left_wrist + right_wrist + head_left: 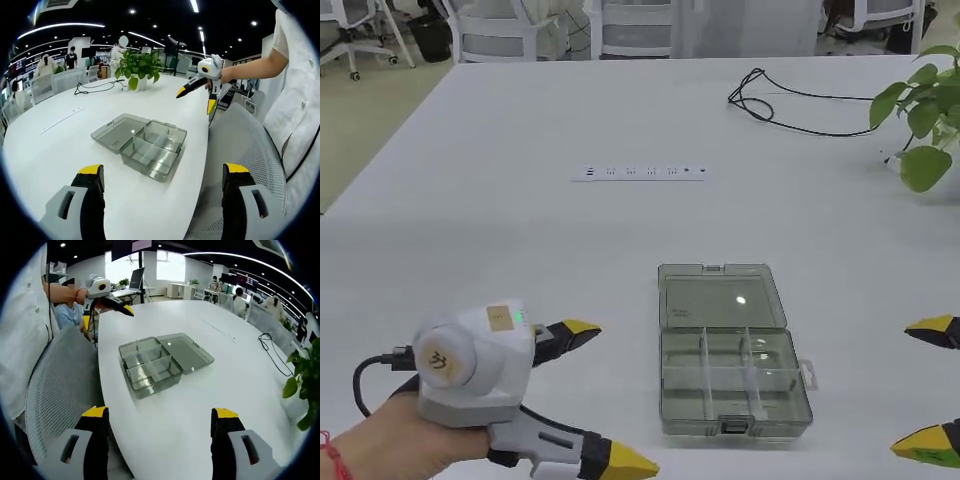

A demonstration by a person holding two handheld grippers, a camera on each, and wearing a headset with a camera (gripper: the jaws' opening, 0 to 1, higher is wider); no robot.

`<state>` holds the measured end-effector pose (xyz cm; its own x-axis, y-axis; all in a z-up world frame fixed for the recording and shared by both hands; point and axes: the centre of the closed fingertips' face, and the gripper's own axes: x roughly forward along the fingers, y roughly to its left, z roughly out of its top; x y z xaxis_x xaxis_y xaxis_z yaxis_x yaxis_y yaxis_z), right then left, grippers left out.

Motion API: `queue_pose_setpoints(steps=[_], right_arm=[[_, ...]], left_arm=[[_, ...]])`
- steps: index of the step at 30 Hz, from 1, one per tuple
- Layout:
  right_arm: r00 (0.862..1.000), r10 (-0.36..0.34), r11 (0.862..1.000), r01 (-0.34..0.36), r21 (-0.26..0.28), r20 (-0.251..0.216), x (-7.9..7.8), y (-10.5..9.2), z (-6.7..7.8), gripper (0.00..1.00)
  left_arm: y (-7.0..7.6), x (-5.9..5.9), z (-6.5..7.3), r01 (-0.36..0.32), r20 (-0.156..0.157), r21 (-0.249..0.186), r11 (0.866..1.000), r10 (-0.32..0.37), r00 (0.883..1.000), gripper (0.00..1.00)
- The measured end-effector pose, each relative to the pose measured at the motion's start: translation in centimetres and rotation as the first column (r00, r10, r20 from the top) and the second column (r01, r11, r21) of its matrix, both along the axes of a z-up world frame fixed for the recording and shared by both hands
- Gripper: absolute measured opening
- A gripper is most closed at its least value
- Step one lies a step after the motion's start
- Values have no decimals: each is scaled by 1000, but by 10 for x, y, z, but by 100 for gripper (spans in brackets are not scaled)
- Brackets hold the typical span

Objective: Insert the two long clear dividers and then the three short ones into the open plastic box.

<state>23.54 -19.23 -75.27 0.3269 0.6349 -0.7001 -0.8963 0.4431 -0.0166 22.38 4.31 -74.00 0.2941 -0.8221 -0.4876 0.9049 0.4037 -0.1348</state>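
Both tongs stand released and empty. The left gripper (602,395), held in a hand (380,440) at the near left of the head view, has its 2 yellow-tipped jaws spread wide. The right gripper (930,384) shows 2 parted yellow tips at the right edge. They flank the work, apart from it and touching nothing. I judge this a waiting or finished stance, since neither carries a part.

Under everything runs the white table (520,230), with a leafy plant (925,120) at its far right, well clear of the job. The open plastic box (780,420) sits near the front edge, between the 2 grippers and probably within reach of both. Its lid (720,295) lies folded flat behind the base, which leaves the tray open from above for dropping parts in. Inside the tray, clear dividers (705,365) stand upright: at least 2 run front to back and 1 runs across (the full count is hard to tell through clear plastic). I see no loose divider on the table, so the task looks near done.
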Motion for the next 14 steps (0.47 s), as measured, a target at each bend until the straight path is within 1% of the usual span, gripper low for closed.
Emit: queue_pose_setpoints(steps=[8,14], right_arm=[[1000,9,1000,-9,-2,-9,-3,2,-3,86],[1000,17,1000,-17,-5,-6,-2,4,-1,86]], left_arm=[[0,0,1,-1,-1,-2,1000,1,1000,100],[0,0,1,-1,-1,-8,1000,1,1000,100]])
